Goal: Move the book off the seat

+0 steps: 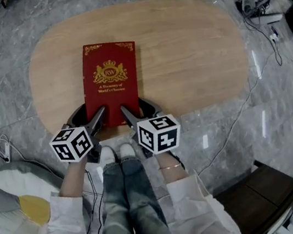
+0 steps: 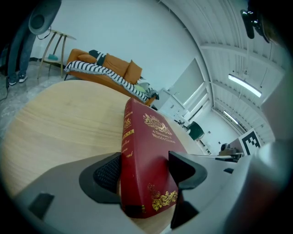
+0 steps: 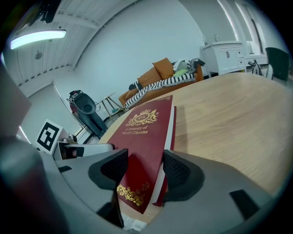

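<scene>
A pale oval wooden worktop (image 1: 191, 50) is stretching away ahead of the left tongs (image 1: 92, 118) and right tongs (image 1: 137, 112) over a grey marble floor (image 1: 1, 49), with an orange sofa (image 2: 91, 64) sitting far beyond it. The red book (image 1: 112, 83) is lying at the worktop's near edge, reaching forward from the tongs. The left tongs are clamping its spine-side corner and the right tongs its page-side corner.

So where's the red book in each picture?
Head view: red book in the middle, on the oval wooden seat.
Left gripper view: centre, spine showing, between the jaws.
Right gripper view: lower middle, between the jaws.
Shared landmark: the wooden seat underneath.
</scene>
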The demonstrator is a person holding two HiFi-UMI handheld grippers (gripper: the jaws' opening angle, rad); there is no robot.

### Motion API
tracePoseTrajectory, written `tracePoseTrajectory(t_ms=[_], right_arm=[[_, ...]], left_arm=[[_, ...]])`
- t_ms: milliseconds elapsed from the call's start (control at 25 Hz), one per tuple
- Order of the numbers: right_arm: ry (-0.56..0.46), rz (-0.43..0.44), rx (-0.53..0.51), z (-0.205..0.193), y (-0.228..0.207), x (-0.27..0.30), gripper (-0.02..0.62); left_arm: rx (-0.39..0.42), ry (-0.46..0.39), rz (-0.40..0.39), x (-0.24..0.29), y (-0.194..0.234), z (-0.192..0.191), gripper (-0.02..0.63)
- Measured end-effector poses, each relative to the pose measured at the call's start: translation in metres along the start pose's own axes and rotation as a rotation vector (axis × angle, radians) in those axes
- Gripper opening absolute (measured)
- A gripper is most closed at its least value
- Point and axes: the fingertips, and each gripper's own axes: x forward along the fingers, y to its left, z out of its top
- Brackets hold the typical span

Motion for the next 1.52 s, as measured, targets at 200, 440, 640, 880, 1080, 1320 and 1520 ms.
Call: tracePoseTrajectory(t_ms=[200, 440, 640, 880, 1080, 1320, 1520], right_arm=[[-0.001, -0.011, -0.03, 0.001, -0.001, 0.003, 0.242], [-0.002, -0.037, -0.105, 0.004, 0.0, 0.0, 0.242], [0.011, -0.071, -0.094, 0.005, 0.001, -0.007, 0.242], [-0.021, -0.063, -0.12, 0.018, 0.017, -0.027, 0.242], [-0.071, -0.053, -0.133, 0.041, 0.042, -0.056, 0.241], [-0.191, -0.045, -0.214, 0.102, 0.081, -0.107, 0.162], [-0.271, 0.014, -0.243, 0.158, 0.126, -0.154, 0.136]], left_arm=[[0.099, -0.012, -0.004, 0.003, -0.001, 0.004, 0.318], [0.249, 0.009, 0.005, 0.001, -0.005, 0.01, 0.318], [0.25, -0.013, 0.067, -0.008, 0.002, 0.017, 0.318], [0.239, -0.068, 0.017, -0.027, -0.014, 0.036, 0.316], [0.241, -0.073, -0.045, -0.049, -0.048, 0.05, 0.314], [0.309, -0.119, -0.115, -0.095, -0.104, 0.091, 0.202], [0.323, -0.214, -0.171, -0.15, -0.153, 0.149, 0.091]])
